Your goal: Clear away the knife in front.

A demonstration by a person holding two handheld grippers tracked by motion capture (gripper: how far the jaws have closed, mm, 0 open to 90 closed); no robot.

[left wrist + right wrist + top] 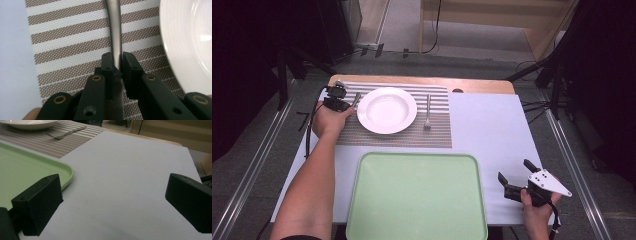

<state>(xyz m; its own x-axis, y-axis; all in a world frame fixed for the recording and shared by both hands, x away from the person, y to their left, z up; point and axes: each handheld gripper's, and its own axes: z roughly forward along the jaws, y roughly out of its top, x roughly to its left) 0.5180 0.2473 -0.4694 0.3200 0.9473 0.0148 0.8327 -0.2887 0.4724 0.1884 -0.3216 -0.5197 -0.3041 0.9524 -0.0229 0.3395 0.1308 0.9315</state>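
1 left gripper point(117, 62) view detail: metal handle point(115, 30) clamped.

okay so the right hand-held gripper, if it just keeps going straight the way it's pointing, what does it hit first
Probably nothing soon. The right hand-held gripper stands open over the bare pale table surface, with the green tray off to one side. Its line looks free up to the table's far edge, though depth is hard to judge.

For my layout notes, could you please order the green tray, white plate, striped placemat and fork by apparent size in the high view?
1. green tray
2. striped placemat
3. white plate
4. fork
The tray lies nearer the camera, so its lead over the placemat is unsure.
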